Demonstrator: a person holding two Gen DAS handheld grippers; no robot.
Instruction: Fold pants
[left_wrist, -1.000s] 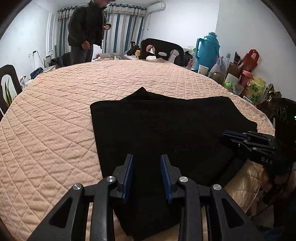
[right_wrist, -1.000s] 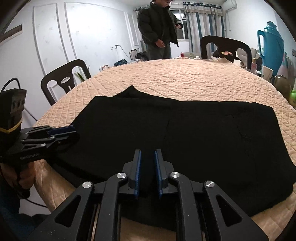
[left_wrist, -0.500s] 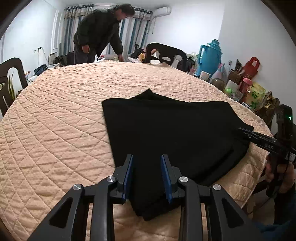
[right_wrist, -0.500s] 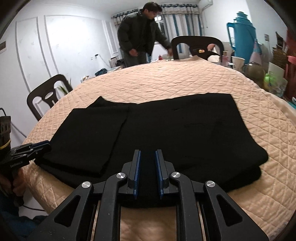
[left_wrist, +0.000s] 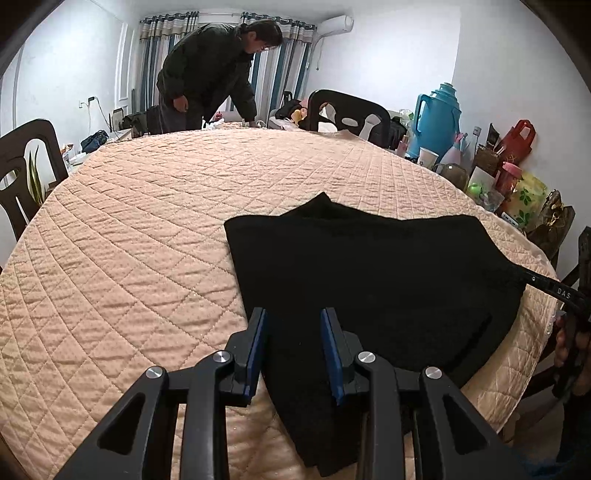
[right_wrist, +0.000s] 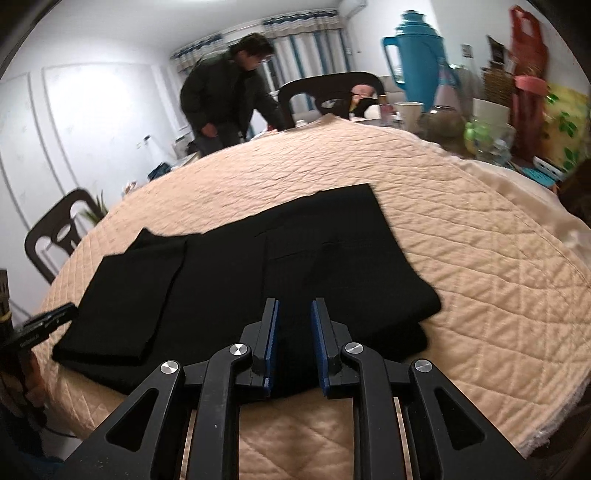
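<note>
While the left gripper (left_wrist: 293, 349) stands parted over the black pants' (left_wrist: 369, 273) near edge, gripping nothing, the right gripper's (right_wrist: 294, 345) jaws have just been opening, nothing pinched. Only the right wrist view shows the folded left end.

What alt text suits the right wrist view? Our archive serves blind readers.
Folded black pants lie on a round table under a peach quilted cover. The right gripper hovers over their near edge, jaws apart. A person in a dark jacket leans beyond.

Pants (left_wrist: 369, 280) on table (left_wrist: 129, 240), near edge
</note>
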